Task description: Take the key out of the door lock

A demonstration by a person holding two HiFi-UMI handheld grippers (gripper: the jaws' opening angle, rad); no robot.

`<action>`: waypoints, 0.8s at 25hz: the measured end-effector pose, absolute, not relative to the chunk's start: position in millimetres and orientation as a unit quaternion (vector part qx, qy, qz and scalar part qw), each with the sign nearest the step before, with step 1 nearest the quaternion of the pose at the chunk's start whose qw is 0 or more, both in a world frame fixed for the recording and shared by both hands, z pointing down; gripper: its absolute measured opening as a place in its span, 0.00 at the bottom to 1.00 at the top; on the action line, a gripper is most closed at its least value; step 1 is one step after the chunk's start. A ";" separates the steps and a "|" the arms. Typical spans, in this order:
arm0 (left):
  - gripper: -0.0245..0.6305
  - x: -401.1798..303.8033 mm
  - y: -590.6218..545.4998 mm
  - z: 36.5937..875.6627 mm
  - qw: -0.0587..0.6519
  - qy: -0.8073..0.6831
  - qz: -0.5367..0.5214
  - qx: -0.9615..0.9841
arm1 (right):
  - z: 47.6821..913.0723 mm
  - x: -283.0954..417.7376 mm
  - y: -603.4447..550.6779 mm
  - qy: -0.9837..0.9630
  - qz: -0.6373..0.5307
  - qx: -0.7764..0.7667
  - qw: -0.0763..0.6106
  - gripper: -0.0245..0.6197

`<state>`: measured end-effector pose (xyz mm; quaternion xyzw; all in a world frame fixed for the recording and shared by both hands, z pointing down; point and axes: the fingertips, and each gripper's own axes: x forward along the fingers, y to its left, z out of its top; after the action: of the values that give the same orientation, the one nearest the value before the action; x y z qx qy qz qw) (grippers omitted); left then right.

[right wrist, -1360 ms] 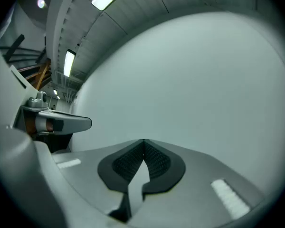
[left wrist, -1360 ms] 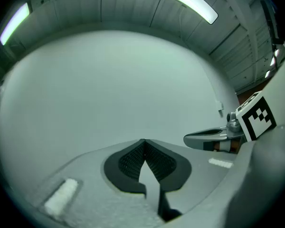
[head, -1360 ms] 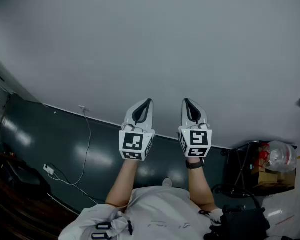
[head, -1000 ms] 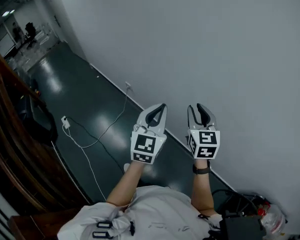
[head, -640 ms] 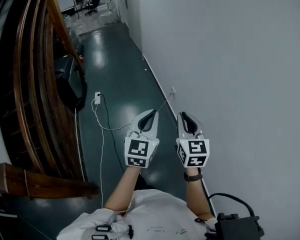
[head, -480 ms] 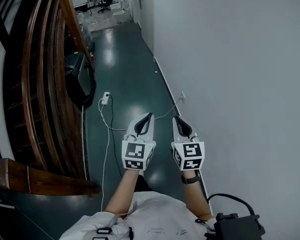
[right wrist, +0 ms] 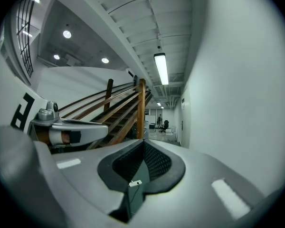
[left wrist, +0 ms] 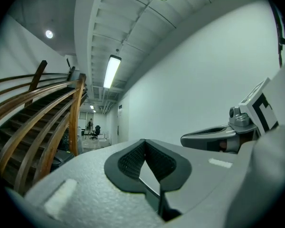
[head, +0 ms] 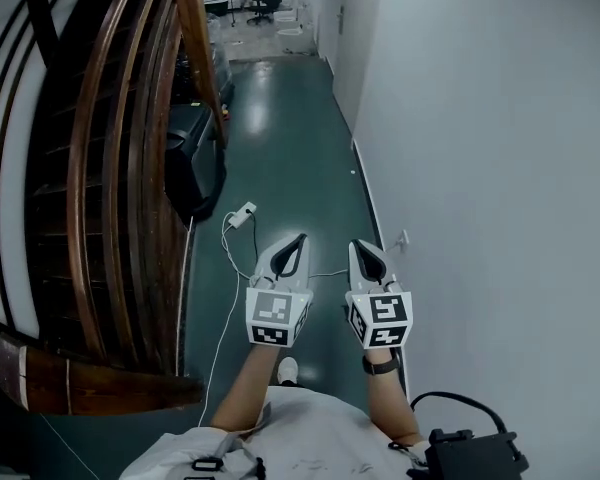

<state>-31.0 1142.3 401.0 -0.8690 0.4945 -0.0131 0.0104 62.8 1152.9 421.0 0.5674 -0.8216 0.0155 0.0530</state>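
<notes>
No key and no door lock show in any view. In the head view my left gripper [head: 301, 237] and right gripper [head: 353, 243] are held side by side at chest height, pointing down a corridor. Both are shut with nothing between the fingers. The left gripper view shows my left gripper [left wrist: 144, 141] with its pads meeting at the tips, and the right gripper's body [left wrist: 213, 137] beside it. In the right gripper view my right gripper [right wrist: 143, 142] is likewise shut and empty, with the left gripper's body [right wrist: 71, 129] to its left.
A curved wooden stair banister [head: 100, 168] runs along the left. A plain white wall [head: 500, 148] bounds the right, with a socket [head: 404, 236] low down. A white cable and adapter [head: 242, 215] lie on the green floor [head: 290, 118]. A dark door [head: 338, 18] stands far along the wall.
The head view has swung from facing the white wall to looking along the corridor. The right gripper's jaws have closed. Both grippers stay side by side.
</notes>
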 end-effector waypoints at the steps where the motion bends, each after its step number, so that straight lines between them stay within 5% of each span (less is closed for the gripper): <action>1: 0.04 -36.6 1128.0 397.3 0.011 0.493 -0.007 -0.870 | 415.8 54.5 1136.8 -0.824 0.010 0.564 0.050 0.04; 20: 0.04 -53.6 854.9 453.9 -0.018 0.528 -0.019 -0.849 | 416.1 5.5 874.1 -0.868 -0.097 0.487 -0.014 0.04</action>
<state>-53.6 854.9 453.9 -0.8486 0.5284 -0.0188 -0.0183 5.5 874.1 416.1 0.4868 -0.8680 -0.0969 -0.0142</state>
